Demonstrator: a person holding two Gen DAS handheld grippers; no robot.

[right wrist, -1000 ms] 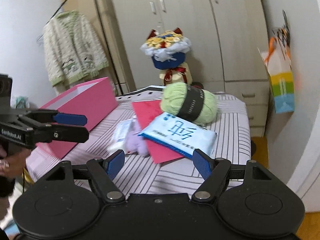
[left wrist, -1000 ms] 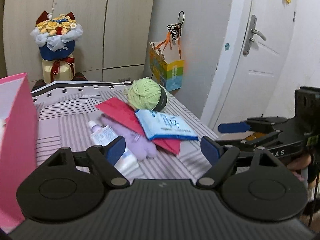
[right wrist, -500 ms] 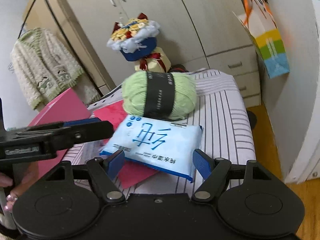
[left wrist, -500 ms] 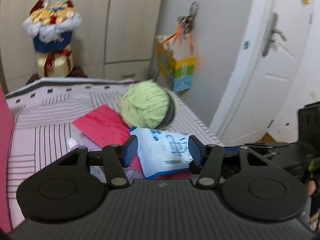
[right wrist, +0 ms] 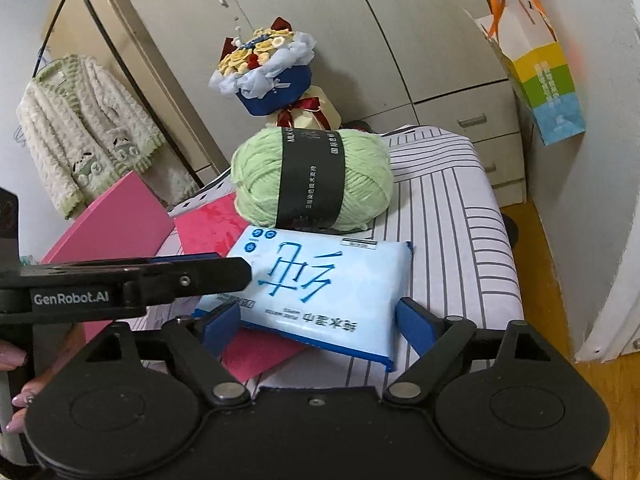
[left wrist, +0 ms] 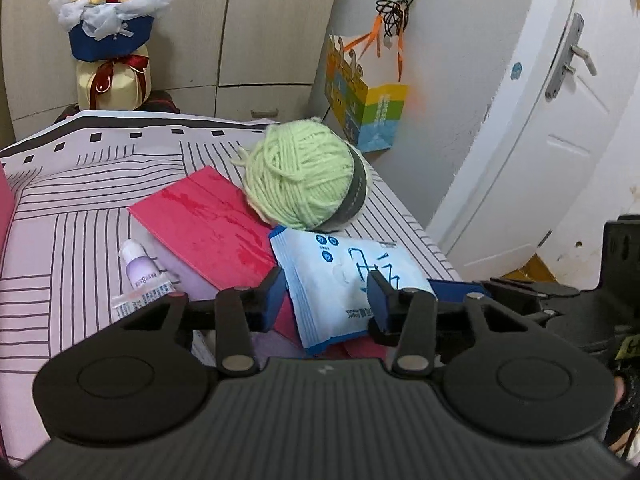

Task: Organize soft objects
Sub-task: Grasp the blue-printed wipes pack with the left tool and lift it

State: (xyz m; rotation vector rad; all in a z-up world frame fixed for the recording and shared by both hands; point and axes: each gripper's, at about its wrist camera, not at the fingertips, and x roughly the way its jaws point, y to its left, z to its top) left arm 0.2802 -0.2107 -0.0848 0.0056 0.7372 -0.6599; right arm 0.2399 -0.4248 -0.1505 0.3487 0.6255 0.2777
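"GenRobot.AI" stands in white on the left tongs [right wrist: 236, 270] arm.

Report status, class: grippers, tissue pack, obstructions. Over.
Left gripper open, right gripper open, both straddling tissue pack. Pack lies on red sheet. Yarn ball touching its far edge.

Purple plush [left wrist: 276, 338]: mostly hidden behind left gripper [left wrist: 326, 300] body, only sliver visible; shape indeterminate.
Tube [left wrist: 140, 276]: lower end hidden behind left gripper linkage; label print too small to read.
Pink box [left wrist: 6, 204]: cut off by frame's left edge; interior unseen.
Red card [right wrist: 256, 350]: partly covered by tissue pack [right wrist: 320, 284] and yarn ball [right wrist: 312, 178].
Tissue pack small print: illegible.
Right gripper [right wrist: 318, 326]: contact with pack undeterminable.
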